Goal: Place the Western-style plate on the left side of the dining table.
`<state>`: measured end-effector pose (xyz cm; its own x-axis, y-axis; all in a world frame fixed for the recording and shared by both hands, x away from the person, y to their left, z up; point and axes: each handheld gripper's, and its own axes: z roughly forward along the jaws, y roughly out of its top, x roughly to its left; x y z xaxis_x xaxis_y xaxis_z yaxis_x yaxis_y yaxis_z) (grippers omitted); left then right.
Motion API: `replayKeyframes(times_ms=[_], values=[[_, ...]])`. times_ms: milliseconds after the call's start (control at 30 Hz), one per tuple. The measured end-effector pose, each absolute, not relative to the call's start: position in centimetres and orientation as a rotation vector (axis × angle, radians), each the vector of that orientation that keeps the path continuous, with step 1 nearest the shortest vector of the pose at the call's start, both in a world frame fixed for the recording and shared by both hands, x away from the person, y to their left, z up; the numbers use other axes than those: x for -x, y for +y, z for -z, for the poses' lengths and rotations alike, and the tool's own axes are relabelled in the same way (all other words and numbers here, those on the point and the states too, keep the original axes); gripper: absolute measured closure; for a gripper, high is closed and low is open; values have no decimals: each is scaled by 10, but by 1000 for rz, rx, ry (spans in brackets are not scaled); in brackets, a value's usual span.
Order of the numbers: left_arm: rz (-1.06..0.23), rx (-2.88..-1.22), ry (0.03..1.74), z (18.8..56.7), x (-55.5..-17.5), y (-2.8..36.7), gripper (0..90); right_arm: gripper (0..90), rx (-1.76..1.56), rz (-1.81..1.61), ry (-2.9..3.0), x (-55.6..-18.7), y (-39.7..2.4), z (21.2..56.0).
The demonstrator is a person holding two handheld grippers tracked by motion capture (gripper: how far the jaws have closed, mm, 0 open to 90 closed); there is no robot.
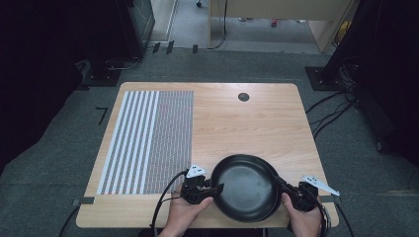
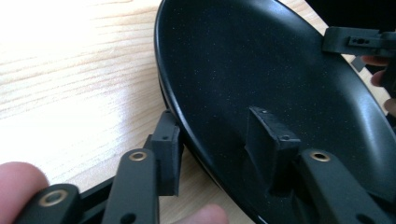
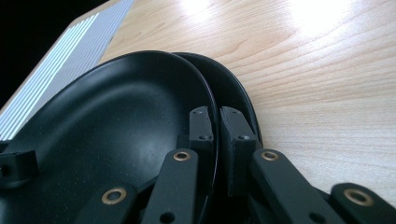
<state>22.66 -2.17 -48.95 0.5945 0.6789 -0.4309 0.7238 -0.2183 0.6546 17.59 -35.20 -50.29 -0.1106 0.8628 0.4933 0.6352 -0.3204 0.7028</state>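
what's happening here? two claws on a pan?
A person holds a claw in each hand at the near edge of a wooden table. The right claw is shut on the rim of a black pan. The left claw straddles the opposite rim, one pad inside the pan and one outside, not yet pressing. A striped mat lies to the left, untouched.
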Motion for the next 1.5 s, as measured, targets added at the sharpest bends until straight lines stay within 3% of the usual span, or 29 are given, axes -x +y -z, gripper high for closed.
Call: replayKeyframes(times_ms=[400, 700, 767, 833, 900, 1167, 1500], values=[[107, -1915, 1126, 480, -226, -4, 670, 843, -1930, -1452, 1651, -177, -342, 507], [76, -1932, 1102, 481, -224, -2, 636, 830, -1933, -1458, 1648, -178, -338, 510], [72, -1932, 1101, 481, -223, -2, 636, 726, -1957, -1437, 1688, -180, -336, 512], [73, -1931, 1101, 481, -223, -2, 636, 726, -1958, -1435, 1688, -181, -335, 513], [76, -1927, 1102, 481, -223, -2, 640, 794, -1985, -1463, 1688, -180, -338, 512], [226, -1831, 1138, 487, -226, 6, 692, 837, -2059, -1571, 1589, -178, -341, 507], [272, -1797, 1158, 488, -227, 10, 727, 850, -2102, -1671, 1508, -177, -344, 506]])
